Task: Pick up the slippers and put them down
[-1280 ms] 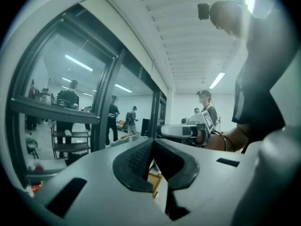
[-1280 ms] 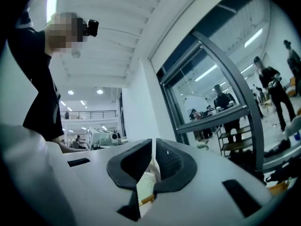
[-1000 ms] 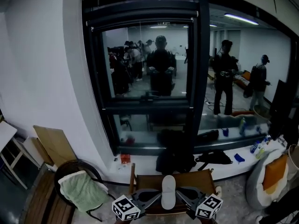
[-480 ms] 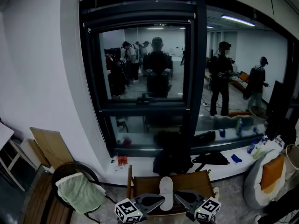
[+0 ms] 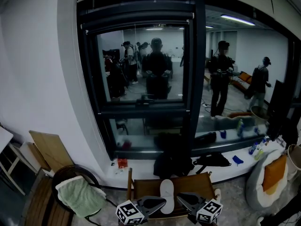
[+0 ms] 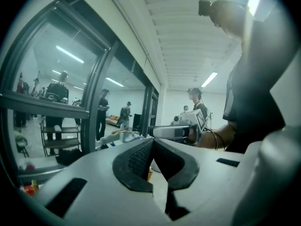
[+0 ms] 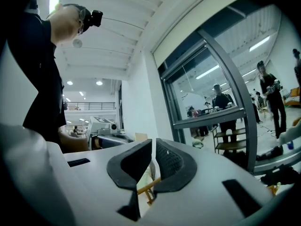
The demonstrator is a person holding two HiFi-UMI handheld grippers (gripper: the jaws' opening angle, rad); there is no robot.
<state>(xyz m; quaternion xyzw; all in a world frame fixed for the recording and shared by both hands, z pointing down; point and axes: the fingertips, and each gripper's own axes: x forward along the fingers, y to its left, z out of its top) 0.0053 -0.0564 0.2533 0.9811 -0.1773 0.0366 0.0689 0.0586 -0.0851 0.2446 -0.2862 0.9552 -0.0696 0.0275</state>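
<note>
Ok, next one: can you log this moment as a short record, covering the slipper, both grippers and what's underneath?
slipper: one white slipper, seen between the two gripper tips
under it: wooden chair; whether the slipper rests on it is unclear
left gripper: jaws together, nothing between them
right gripper: jaws together, nothing between them
aim: grippers face each other
second slipper: not visible

You had a white slipper [image 5: 167, 196], a brown wooden chair [image 5: 146, 185], a pale green towel [image 5: 80, 197], and black-and-white square markers [image 5: 130, 213] on your cubes.
</note>
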